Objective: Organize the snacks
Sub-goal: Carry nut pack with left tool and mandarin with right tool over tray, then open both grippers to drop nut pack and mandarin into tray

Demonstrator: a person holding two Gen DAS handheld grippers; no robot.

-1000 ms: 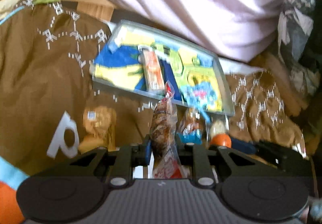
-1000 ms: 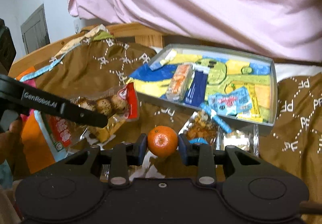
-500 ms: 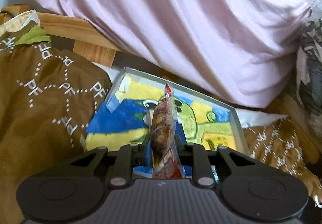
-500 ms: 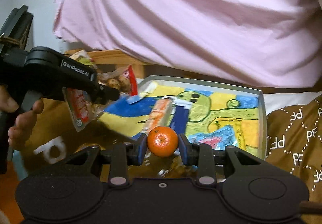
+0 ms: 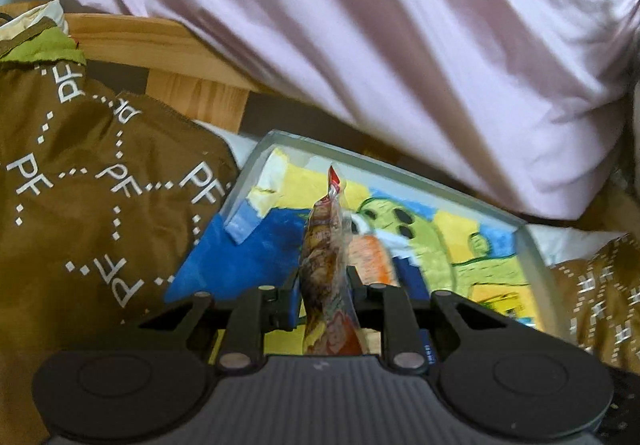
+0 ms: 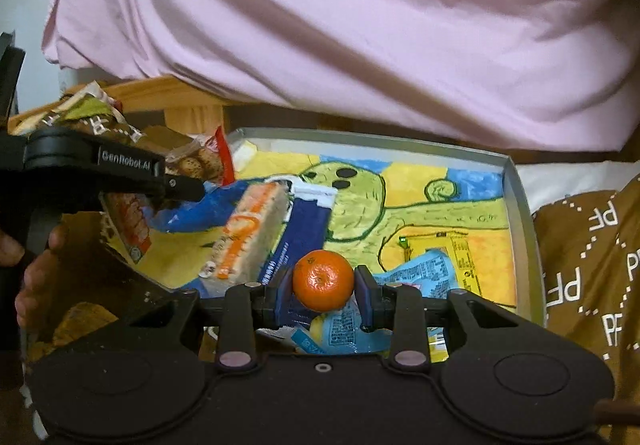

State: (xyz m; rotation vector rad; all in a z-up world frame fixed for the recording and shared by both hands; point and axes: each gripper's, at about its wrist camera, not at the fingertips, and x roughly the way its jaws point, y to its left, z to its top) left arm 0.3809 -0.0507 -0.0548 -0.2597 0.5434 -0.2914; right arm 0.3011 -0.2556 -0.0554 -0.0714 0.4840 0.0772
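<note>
Orange mandarin [image 6: 323, 280] clamped between right gripper [image 6: 323, 287] pads above grey tray [image 6: 520, 229] near edge, open painted floor seen toward far rim, snack packet [image 5: 326, 273] pinched edge-on in closed left gripper [image 5: 325, 299] over tray's left side, wrapped bars [image 6: 244, 233] laid inside.

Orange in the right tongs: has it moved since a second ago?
Yes. The orange, clamped in the right tongs, was short of the tray's near edge; now it hangs over the tray.
</note>
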